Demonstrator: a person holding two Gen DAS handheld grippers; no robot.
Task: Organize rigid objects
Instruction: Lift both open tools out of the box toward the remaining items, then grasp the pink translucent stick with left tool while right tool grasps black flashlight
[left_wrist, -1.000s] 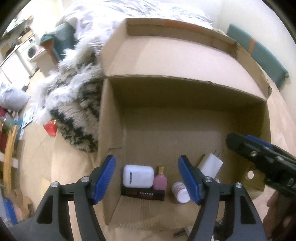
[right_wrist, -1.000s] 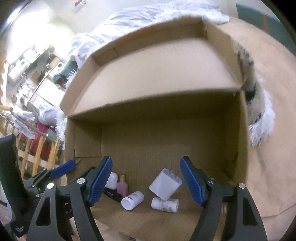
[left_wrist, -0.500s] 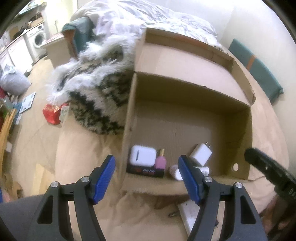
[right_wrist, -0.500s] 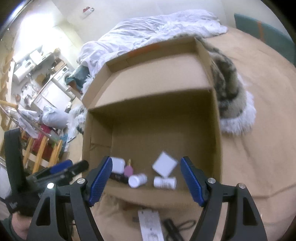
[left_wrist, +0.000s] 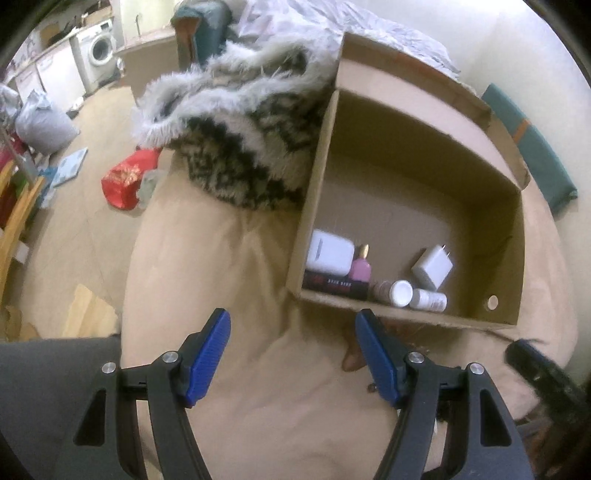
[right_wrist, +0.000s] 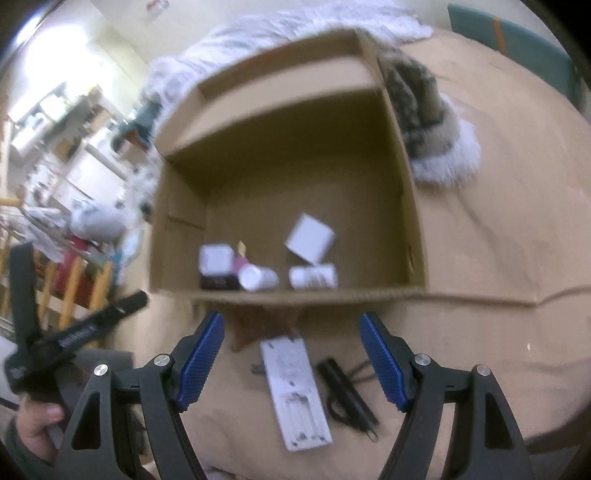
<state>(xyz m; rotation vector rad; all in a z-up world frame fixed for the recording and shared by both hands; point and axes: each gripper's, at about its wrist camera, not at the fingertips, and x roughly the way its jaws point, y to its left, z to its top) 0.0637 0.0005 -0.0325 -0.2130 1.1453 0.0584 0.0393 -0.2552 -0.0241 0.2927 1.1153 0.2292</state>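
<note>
- Blue-padded, black-framed left gripper (left_wrist: 293, 354) hangs over bare tan bedding (left_wrist: 258, 406) with its jaws apart and nothing between them; the matching right gripper (right_wrist: 291, 356) is likewise spread wide and empty, above the things not yet boxed.
- Left to do, as I judge it: a flat white rectangular plastic plate with small holes (right_wrist: 295, 391) lies on the bedding between the right gripper's pads, at about 6 o'clock from the box, and a slim black stick-like object with a thin cord (right_wrist: 347, 391) lies just beside it at its 3 o'clock. Both are outside the box.
- Done so far: five or six small items sit along the near wall of the open brown cardboard box (left_wrist: 509, 229), all inside it.
- Nearest that wall, a dark flat rectangular case (left_wrist: 334, 286) lies at the box's 7 o'clock corner, with a rounded white plastic case (left_wrist: 328, 251) resting on it and a small pink bottle with a gold cap (left_wrist: 360, 267) just beside that.
- Towards 5 o'clock, two white-capped small bottles (left_wrist: 400, 293) lie on their sides, touching or nearly so.
- A white square wall charger with metal prongs (left_wrist: 432, 267) sits tilted just behind them.
- The far half of the box floor is bare, so there looks to be ample room for the rest.
- Beyond the box, at 11 o'clock, a shaggy grey-and-black fur throw (left_wrist: 240, 122) presses against its side.
</note>
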